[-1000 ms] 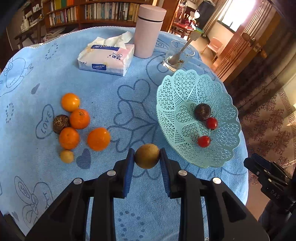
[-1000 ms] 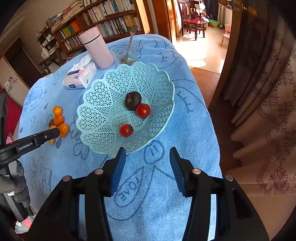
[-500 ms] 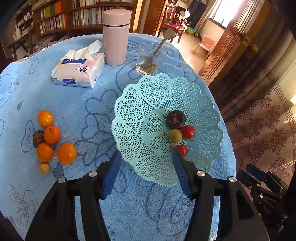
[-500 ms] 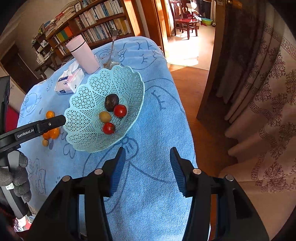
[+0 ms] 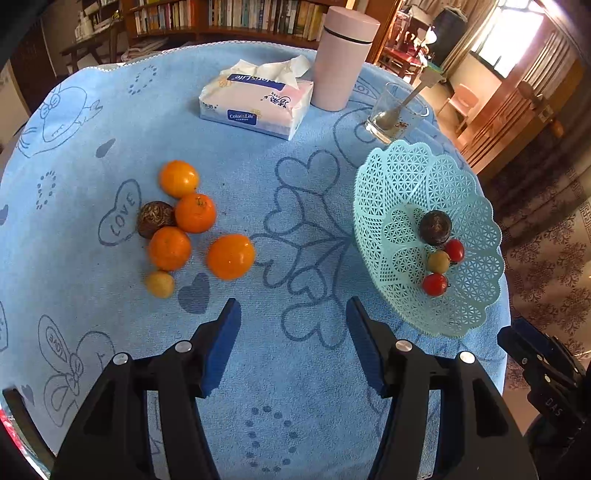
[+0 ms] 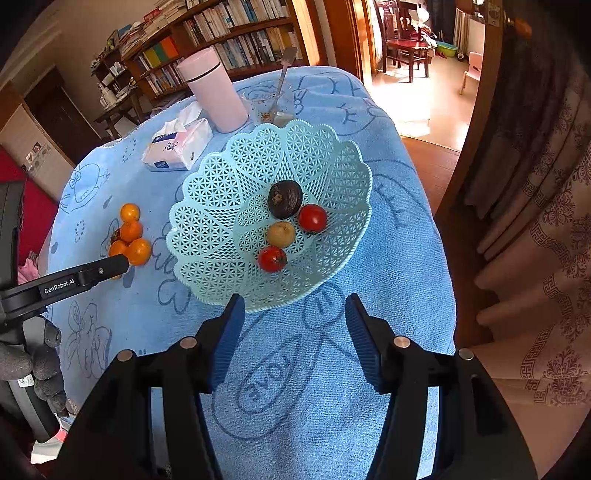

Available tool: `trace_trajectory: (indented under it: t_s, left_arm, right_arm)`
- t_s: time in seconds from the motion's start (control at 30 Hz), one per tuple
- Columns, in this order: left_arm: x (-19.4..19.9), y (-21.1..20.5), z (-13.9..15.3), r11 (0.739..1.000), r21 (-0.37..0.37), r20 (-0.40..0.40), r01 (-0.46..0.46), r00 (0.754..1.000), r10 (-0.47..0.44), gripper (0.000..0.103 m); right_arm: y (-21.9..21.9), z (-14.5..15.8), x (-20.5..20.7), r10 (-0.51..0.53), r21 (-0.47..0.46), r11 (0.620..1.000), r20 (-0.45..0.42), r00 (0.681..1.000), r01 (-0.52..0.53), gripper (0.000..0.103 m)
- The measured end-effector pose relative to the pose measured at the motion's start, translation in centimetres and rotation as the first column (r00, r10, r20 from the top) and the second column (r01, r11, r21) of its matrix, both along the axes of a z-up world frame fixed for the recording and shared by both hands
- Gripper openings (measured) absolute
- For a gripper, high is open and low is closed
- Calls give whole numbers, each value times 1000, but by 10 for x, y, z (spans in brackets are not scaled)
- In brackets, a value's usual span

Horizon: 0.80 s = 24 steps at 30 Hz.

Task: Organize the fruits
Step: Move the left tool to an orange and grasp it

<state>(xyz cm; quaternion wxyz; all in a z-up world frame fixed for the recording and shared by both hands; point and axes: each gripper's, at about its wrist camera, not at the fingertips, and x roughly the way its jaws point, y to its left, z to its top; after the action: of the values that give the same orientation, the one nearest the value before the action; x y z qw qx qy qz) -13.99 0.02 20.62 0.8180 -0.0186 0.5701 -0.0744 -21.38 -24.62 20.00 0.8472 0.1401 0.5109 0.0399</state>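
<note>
1. A round table (image 5: 110, 122) under a blue towel cloth printed with hearts and cartoons stands before bookshelves (image 5: 236, 14); a doorway and patterned curtains lie to the right.
2. At the far side sit a tissue pack (image 5: 255, 101), a pink tumbler (image 5: 343, 59) and a drinking glass (image 5: 395, 114) holding a spoon.
3. The mint lattice fruit basket (image 6: 221, 206) rests at the table's right edge. In it lie a dark passion fruit (image 6: 284, 198), two cherry tomatoes (image 6: 312, 218) and a small yellow-brown fruit (image 6: 280, 234) set between the tomatoes.
4. One second ago that yellow-brown fruit was pinched in the left tool above the cloth; half a second ago it already lay in the basket, and it has not shifted since.
5. The left tool (image 5: 293, 341) now has its jaws spread wide and empty. It has swung back left from over the basket, so the loose fruit sits ahead of it again.
6. That loose group lies left of the basket, well apart from it: four oranges (image 5: 231, 256), a second dark passion fruit (image 5: 155, 218) touching two of them, and a small yellow fruit (image 5: 160, 283) nearest.
7. The right tool (image 6: 295, 332) hovers just near of the basket rim, jaws apart and holding nothing, as before.
</note>
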Motion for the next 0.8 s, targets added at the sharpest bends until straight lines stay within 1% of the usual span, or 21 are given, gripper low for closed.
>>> trace_trajectory:
  t_s: [0.23, 0.47, 0.6, 0.8]
  left_arm:
    - [-1, 43, -3, 997, 14, -9, -75, 997, 75, 59]
    - [10, 75, -11, 992, 28, -19, -126, 992, 126, 59]
    - [21, 84, -18, 991, 47, -22, -125, 992, 126, 59]
    - [42, 88, -33, 994, 64, -35, -88, 995, 90, 59]
  right_arm:
    - [30, 1, 5, 56, 0, 998, -2, 998, -56, 58]
    - [59, -4, 1, 109, -1, 994, -33, 994, -109, 58]
    - [70, -8, -2, 120, -2, 993, -49, 992, -120, 58]
    - [75, -14, -7, 94, -5, 996, -78, 993, -94, 58]
